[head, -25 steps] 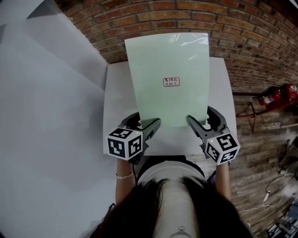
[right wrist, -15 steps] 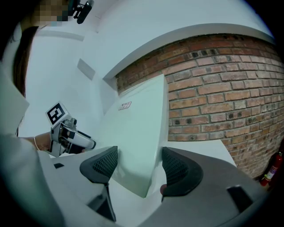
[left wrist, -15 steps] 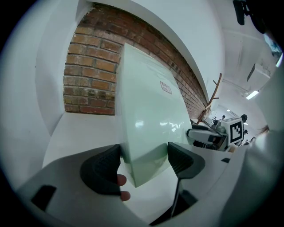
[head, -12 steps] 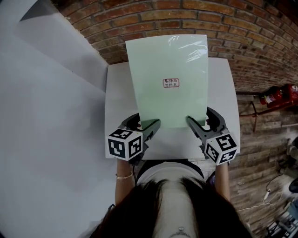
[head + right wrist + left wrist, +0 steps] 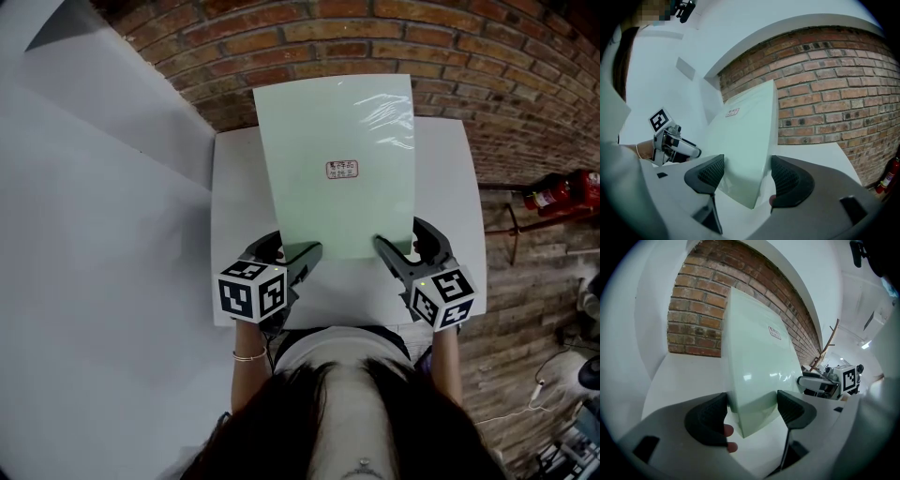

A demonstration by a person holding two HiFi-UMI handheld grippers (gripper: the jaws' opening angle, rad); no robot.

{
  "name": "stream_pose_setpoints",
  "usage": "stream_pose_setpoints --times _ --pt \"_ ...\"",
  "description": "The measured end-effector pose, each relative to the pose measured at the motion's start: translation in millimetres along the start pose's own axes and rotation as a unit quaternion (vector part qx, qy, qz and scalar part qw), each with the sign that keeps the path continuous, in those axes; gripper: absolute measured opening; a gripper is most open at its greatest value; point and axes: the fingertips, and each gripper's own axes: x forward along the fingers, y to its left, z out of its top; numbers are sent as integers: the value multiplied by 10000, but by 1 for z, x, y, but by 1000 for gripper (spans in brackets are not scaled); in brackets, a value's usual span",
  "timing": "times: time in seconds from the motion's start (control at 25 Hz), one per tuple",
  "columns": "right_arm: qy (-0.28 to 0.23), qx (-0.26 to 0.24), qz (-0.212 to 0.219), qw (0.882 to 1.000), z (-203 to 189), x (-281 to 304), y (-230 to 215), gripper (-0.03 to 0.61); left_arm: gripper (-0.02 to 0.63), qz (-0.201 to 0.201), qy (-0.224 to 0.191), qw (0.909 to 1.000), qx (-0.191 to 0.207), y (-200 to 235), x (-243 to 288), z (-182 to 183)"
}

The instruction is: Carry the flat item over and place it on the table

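A pale green flat sheet (image 5: 337, 122) with a small red-printed label (image 5: 343, 170) hangs tilted above the white table (image 5: 234, 187), its far edge reaching past the table's far side. My left gripper (image 5: 298, 251) is shut on its near left corner and my right gripper (image 5: 394, 248) on its near right corner. In the left gripper view the sheet (image 5: 754, 362) rises from between the jaws of the left gripper (image 5: 750, 408) over the table (image 5: 679, 376). The right gripper view shows the sheet (image 5: 745, 140) the same way in the right gripper (image 5: 743, 176).
A brick wall (image 5: 309, 37) stands just behind the table. A large white panel (image 5: 94, 234) runs along the left side. A red fire extinguisher (image 5: 553, 192) and cables lie on the wooden floor to the right. The person's body is against the table's near edge.
The sheet's far edge has dropped slightly toward the table. Both grippers keep their hold and have hardly moved.
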Motion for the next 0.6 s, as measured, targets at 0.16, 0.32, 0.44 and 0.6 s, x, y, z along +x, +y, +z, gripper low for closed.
stream_pose_setpoints --times 0.16,0.32,0.44,0.6 --pt "69 45 4 10000 -2 8 -5 333 348 -11 51 10000 -42 5 7 1" --pt "133 77 11 9999 -3 18 -8 333 348 -5 99 9999 -78 13 13 3" --pt "179 100 18 9998 -5 25 -11 333 348 -1 137 9998 -118 18 18 3" --pt "253 160 40 9995 -8 31 -15 333 348 25 207 9996 -168 22 23 2"
